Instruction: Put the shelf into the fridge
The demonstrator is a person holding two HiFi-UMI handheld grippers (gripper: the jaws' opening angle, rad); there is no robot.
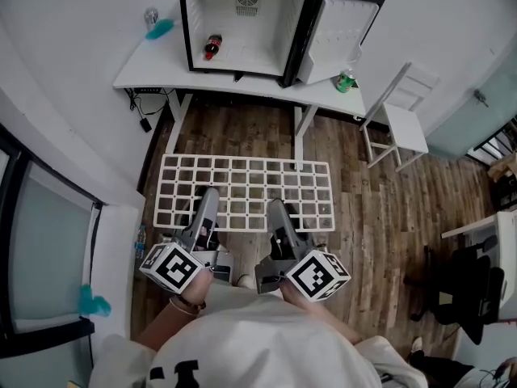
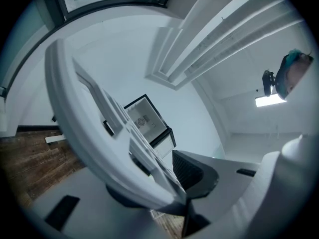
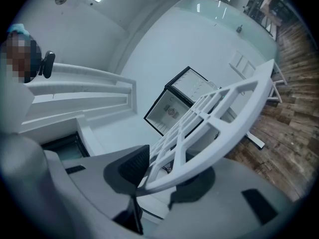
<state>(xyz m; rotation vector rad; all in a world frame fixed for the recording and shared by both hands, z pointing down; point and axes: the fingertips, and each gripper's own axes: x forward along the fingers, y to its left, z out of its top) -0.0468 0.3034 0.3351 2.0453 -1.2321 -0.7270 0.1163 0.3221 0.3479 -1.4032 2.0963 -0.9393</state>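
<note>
In left hand-held gripper (image 1: 208, 194) and right hand-held gripper (image 1: 277, 206), both clamped: shelf (image 1: 242, 229), near edge.

Shelf (image 1: 245, 191): white lattice grid, flat, long side across you, held in air at centre. Fridge (image 1: 242, 23): small, black-framed, white inside, upright on bench (image 1: 145, 73) at your 12 o'clock, door open toward 3 o'clock, well apart from shelf.

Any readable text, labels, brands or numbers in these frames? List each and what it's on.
No text reads clearly in any view.
Red-labelled bottle in the fridge: label too small.
Green bottle and can on the table: too small.
Left marker cube, right marker cube: square patterns, no letters.
Shirt: black print, cut off by the frame edge.
</note>
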